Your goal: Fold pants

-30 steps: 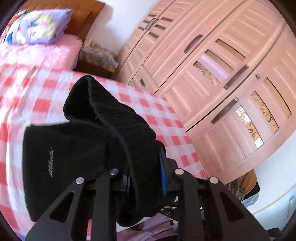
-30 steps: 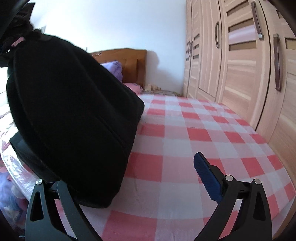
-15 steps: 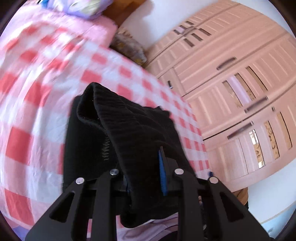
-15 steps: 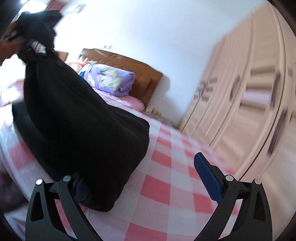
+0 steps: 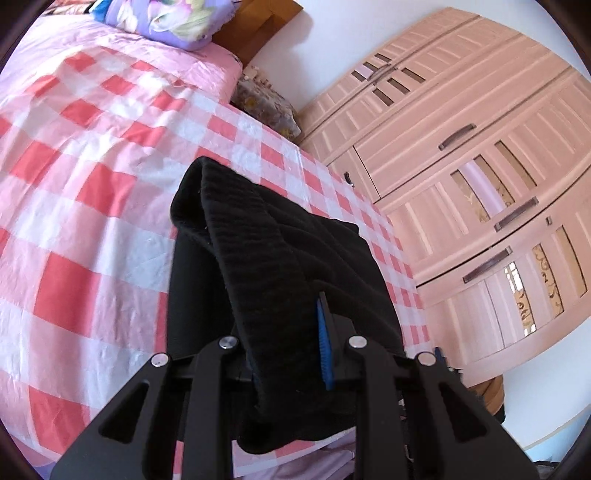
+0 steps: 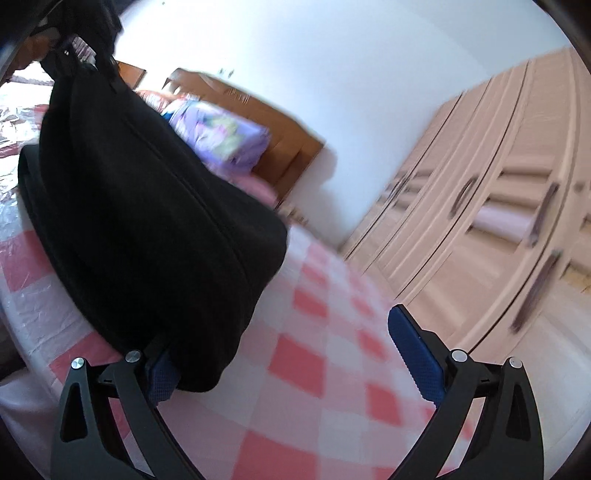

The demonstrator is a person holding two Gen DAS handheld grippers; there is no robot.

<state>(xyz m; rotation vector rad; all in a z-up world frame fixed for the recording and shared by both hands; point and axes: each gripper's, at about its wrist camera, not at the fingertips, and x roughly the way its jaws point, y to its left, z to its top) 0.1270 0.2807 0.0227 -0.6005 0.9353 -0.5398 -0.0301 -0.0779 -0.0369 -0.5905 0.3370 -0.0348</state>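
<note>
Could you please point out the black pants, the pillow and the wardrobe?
pants (image 5: 280, 258): left wrist view, ribbed fold above the pads.
pillow (image 5: 173, 20): left wrist view, its floral face.
wardrobe (image 5: 480, 177): left wrist view, a door panel.

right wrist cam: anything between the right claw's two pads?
Nothing is clamped: the right claw stands wide open over bare checked sheet; the black pants only brush its left pad.
</note>
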